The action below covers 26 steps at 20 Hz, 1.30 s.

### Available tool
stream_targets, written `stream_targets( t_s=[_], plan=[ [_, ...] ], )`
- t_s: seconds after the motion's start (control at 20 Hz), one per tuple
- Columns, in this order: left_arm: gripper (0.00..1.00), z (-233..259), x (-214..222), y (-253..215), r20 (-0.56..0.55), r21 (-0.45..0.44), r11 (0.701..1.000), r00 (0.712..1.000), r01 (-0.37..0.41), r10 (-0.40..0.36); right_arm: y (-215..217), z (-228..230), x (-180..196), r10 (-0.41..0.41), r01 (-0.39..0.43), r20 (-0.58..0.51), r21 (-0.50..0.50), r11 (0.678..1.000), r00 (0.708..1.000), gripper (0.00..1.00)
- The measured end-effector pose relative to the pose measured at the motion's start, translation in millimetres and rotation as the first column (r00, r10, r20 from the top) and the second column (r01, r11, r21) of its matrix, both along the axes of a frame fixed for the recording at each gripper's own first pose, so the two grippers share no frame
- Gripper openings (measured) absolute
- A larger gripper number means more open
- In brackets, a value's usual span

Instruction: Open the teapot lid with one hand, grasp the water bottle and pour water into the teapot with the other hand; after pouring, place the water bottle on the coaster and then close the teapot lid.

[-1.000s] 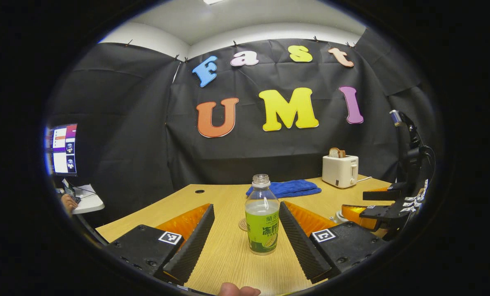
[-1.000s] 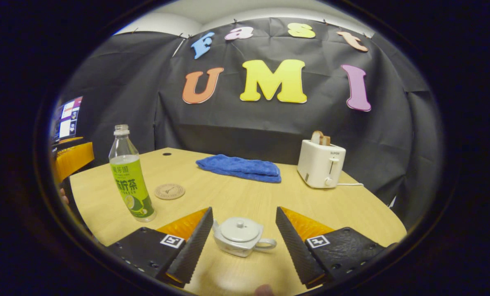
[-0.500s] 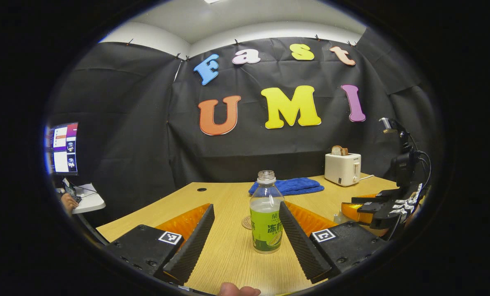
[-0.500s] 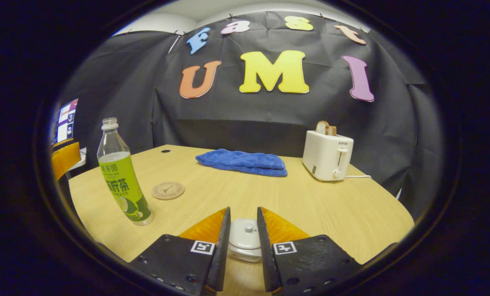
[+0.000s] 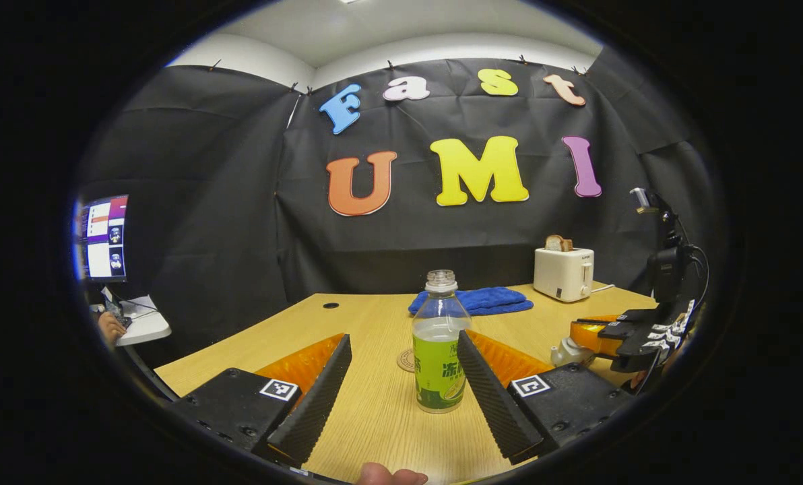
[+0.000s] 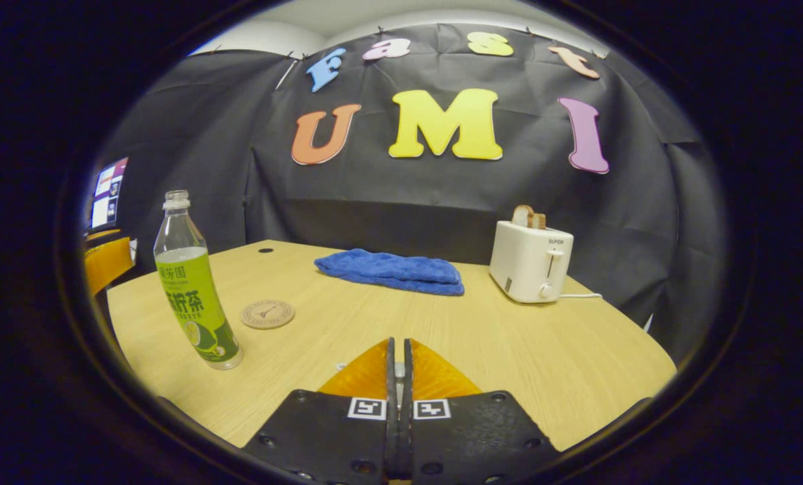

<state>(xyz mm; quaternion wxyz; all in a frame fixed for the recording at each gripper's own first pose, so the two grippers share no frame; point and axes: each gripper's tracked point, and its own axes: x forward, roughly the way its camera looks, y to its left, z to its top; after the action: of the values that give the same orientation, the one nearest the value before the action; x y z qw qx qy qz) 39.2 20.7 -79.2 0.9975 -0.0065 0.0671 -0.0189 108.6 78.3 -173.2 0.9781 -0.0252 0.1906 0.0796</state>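
Note:
An uncapped bottle [image 5: 440,350] with a green label stands on the wooden table [image 6: 543,350], between the spread fingers of my left gripper [image 5: 403,340] and close to its right finger, which is open. Just behind the bottle lies a round coaster [image 5: 405,361]. In the right gripper view the bottle [image 6: 193,296] and coaster [image 6: 267,314] sit at the left. My right gripper [image 6: 399,345] is closed down to a thin slit on the knob of the teapot lid [image 6: 399,369], and the pot itself is hidden under its fingers. The left gripper view shows the white teapot [image 5: 565,352] beneath the right gripper [image 5: 600,332].
A blue towel [image 6: 389,271] lies at the back of the table, with a white toaster [image 6: 531,269] holding bread to its right. A monitor [image 5: 102,239] and a person's hand [image 5: 112,330] are off the table's left side.
My right gripper came down over the teapot and went from wide open to closed on the lid knob. The left gripper drifted slightly, still open around the bottle.

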Motion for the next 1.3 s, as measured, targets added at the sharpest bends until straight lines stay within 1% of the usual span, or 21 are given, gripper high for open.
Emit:
stream_targets(
  t_s=[0.1, 0.15, 0.2, 0.25, 0.4, 0.7, 0.85, 0.9, 0.95, 1.05, 1.15, 1.3],
  plan=[
    [0.99, -1.9, 2.6, -4.6, -0.008, -0.013, 1.000, 1.000, 0.014, -0.014, -1.3, 11.0, -0.2, 0.004, -0.004, 0.015, 0.032, 0.999, 1.000, 0.00],
    [0.99, -3.5, 4.2, -7.6, -0.012, -0.020, 1.000, 1.000, 0.023, -0.023, -4.3, 15.6, 0.0, 0.000, -0.001, 0.023, 0.030, 1.000, 1.000, 0.00],
    [0.99, -5.7, 6.2, -9.2, -0.017, -0.025, 0.999, 0.999, 0.029, -0.029, -6.1, 19.4, -0.3, 0.000, -0.002, 0.033, 0.034, 0.999, 0.999, 0.02],
    [0.99, -9.0, 7.2, -12.5, -0.026, -0.029, 0.999, 0.999, 0.036, -0.037, -8.2, 23.8, -1.0, 0.000, -0.002, 0.040, 0.038, 0.999, 0.999, 0.00],
    [0.99, -20.4, 13.6, -22.5, -0.055, -0.042, 0.997, 0.997, 0.060, -0.062, -15.1, 36.4, -3.9, 0.004, -0.006, 0.051, 0.049, 0.999, 0.999, 0.00],
    [0.99, -49.2, 27.8, -37.7, -0.114, -0.047, 0.995, 0.990, 0.083, -0.088, -34.2, 62.1, -15.9, 0.011, -0.013, 0.083, 0.020, 1.000, 0.996, 0.00],
    [0.99, -59.9, 36.9, -42.7, -0.129, -0.044, 0.995, 0.987, 0.087, -0.092, -43.8, 67.0, -20.7, 0.008, -0.009, 0.091, 0.004, 1.000, 0.996, 0.00],
    [0.96, -64.0, 38.7, -43.6, -0.140, -0.041, 0.995, 0.986, 0.088, -0.093, -46.7, 66.7, -21.0, 0.006, -0.006, 0.089, -0.001, 1.000, 0.996, 0.00],
    [0.99, -68.0, 41.0, -44.8, -0.151, -0.040, 0.995, 0.984, 0.089, -0.094, -49.1, 67.2, -20.8, 0.004, -0.003, 0.089, -0.002, 1.000, 0.996, 0.00],
    [0.99, -73.2, 44.1, -45.9, -0.168, -0.049, 0.995, 0.982, 0.084, -0.092, -53.8, 65.8, -21.3, -0.001, 0.001, 0.083, -0.005, 1.000, 0.997, 0.00],
    [0.98, -77.0, 45.6, -49.1, -0.180, -0.063, 0.995, 0.979, 0.083, -0.093, -57.6, 65.6, -21.0, -0.006, 0.006, 0.078, -0.008, 1.000, 0.997, 0.00],
    [0.89, -85.8, 46.5, -48.4, -0.199, -0.059, 0.995, 0.976, 0.076, -0.087, -64.2, 62.8, -21.1, -0.013, 0.014, 0.072, -0.013, 1.000, 0.997, 0.00]
  ],
)
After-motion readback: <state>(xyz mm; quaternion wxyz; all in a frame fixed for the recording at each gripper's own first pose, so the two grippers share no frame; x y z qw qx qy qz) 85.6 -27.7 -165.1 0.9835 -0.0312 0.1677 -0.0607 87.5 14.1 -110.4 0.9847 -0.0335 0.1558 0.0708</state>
